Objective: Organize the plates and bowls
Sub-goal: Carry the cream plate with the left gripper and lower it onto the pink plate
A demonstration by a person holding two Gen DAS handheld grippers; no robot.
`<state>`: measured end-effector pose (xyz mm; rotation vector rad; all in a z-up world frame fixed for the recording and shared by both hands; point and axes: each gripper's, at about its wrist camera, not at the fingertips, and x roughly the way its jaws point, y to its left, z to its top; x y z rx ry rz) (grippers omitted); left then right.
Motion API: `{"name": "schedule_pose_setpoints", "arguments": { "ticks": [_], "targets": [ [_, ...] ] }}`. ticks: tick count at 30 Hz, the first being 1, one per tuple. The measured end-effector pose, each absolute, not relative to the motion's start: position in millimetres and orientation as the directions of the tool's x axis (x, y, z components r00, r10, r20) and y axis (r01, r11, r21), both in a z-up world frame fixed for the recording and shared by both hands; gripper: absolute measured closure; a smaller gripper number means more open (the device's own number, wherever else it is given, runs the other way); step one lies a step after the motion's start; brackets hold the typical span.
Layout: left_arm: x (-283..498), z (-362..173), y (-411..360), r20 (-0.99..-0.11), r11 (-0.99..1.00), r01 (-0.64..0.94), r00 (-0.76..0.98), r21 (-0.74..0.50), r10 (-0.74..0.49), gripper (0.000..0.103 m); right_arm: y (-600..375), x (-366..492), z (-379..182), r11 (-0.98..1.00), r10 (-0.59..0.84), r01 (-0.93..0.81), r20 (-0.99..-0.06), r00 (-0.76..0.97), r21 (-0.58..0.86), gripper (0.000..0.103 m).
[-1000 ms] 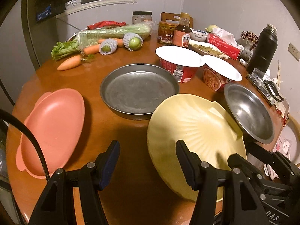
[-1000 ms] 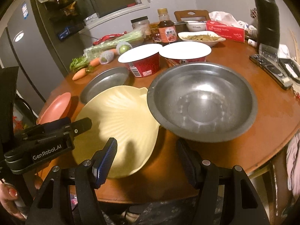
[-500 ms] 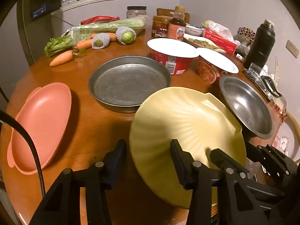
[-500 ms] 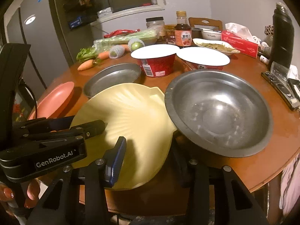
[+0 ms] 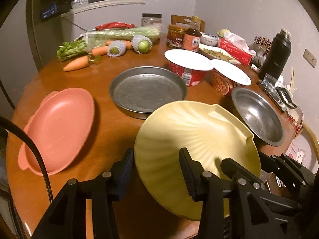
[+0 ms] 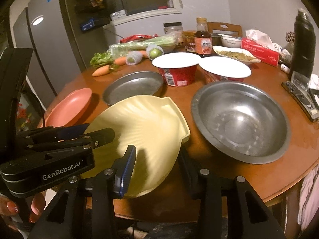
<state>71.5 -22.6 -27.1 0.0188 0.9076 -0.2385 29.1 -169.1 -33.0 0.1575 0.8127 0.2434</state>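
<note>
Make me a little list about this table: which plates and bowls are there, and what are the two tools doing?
yellow shell plate: tilted, gripped at its near rim by both tools
left tool: jaws have just been closing; plate rim between them, clamped
right tool: jaws have just been closing; same plate between them, clamped
pink plate: flat on the table, left side, untouched
metal pan: middle of the table, empty
metal bowl: right of the yellow plate, empty
</note>
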Motion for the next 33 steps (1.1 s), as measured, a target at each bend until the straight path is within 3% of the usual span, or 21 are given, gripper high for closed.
{"name": "schedule_pose_setpoints", "arguments": {
  "ticks": [17, 33],
  "targets": [
    [69, 21, 76, -0.702, 0.996, 0.033, 0.707, -0.083, -0.082, 0.058, -86, 51, 19, 0.92, 0.385, -0.337, -0.608, 0.694, 0.198, 0.058],
    [108, 10, 129, -0.723, 0.999, -0.028, 0.69, -0.045, -0.013, 0.058, -17, 89, 18, 0.911, 0.398, -0.374, -0.613, 0.682, 0.176, 0.058]
  ]
}}
